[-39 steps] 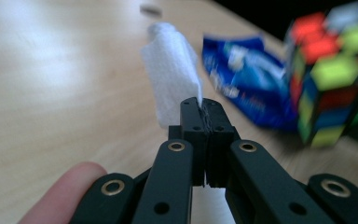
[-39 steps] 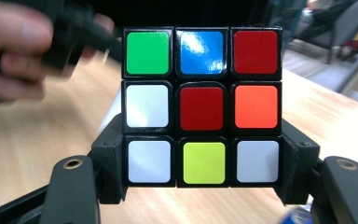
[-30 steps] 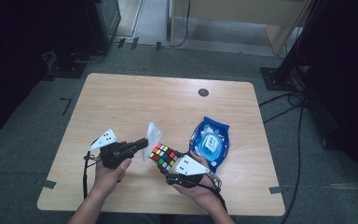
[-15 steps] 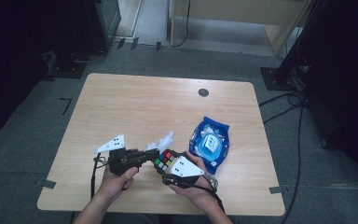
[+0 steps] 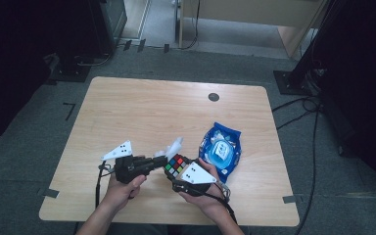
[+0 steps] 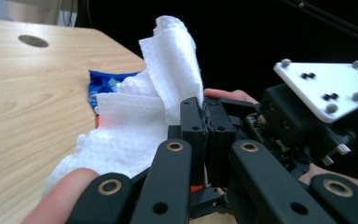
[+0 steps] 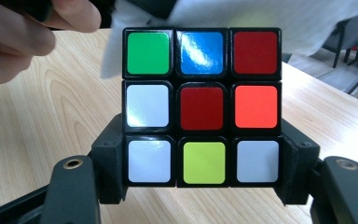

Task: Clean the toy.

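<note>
While the puzzle cube (image 5: 175,165) was held above the near edge of the tabletop (image 5: 142,112), the right gripper (image 7: 200,182) had its fingers clamped on the cube's bottom layer, one at each side. The left gripper (image 5: 157,160), fingers together on a white wipe (image 6: 135,121), brought the cloth up against the cube. A blue wipe packet (image 5: 221,149) lay just beside the right hand (image 5: 203,193), toward the right edge. Judged step: wiping the cube's faces. To do it well, the right grip should stay firm and level, and the wipe should be drawn flat across each face, pressing lightly so no layer twists.
</note>
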### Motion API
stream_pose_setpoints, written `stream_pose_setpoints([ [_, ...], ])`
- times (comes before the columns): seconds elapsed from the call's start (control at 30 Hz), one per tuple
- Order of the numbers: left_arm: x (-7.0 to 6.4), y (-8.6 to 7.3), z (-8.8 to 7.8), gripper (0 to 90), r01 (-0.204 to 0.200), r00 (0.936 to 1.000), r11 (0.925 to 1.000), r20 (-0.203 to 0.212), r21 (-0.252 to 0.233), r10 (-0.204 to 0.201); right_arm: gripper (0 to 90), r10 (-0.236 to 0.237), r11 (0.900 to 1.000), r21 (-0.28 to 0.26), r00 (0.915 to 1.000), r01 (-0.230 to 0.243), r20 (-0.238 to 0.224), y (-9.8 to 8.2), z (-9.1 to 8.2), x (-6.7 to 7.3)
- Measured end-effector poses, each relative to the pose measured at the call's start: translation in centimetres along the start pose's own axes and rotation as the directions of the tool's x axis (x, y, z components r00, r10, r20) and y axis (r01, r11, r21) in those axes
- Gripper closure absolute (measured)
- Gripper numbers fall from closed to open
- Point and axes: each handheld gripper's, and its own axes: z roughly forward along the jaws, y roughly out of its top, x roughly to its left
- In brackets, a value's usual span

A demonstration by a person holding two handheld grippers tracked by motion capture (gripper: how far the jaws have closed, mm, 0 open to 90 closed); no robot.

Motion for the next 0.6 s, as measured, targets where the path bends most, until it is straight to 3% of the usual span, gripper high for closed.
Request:
stream_pose_setpoints([
  [0.1,0.8,-0.1,-0.4,89.1,0.03,0.9995,0.9995,-0.005,-0.01,-0.03,34.4,0.0,1.0,-0.016,1.0,-0.001,-0.004,0.3,-0.3,0.0],
  [0.27,-0.6,0.1,0.1,88.5,-0.007,0.9985,0.9999,0.055,-0.014,0.007,34.4,0.005,1.0,-0.014,1.0,-0.005,-0.007,0.1,0.1,0.1],
  [0.37,-0.6,0.1,0.1,88.2,-0.011,0.9998,0.9999,0.018,-0.006,0.011,34.4,0.003,1.0,-0.002,1.0,-0.003,-0.005,0.0,0.2,0.1],
  [0.43,0.2,0.1,-0.3,88.5,0.001,0.9994,1.0,-0.034,-0.008,-0.001,34.4,0.004,1.0,-0.014,1.0,-0.004,-0.007,0.1,0.0,0.1],
  [0.5,1.2,0.0,-1.0,88.5,0.031,0.9972,0.9992,-0.067,-0.027,-0.032,34.4,0.005,1.0,-0.028,1.0,-0.005,-0.001,0.3,-0.3,-0.2],
  [0.6,1.8,0.1,-1.6,87.6,0.021,0.9903,0.9992,-0.137,-0.034,-0.026,34.4,0.029,0.999,-0.044,0.9995,-0.029,0.012,0.4,-0.7,-0.8],
])
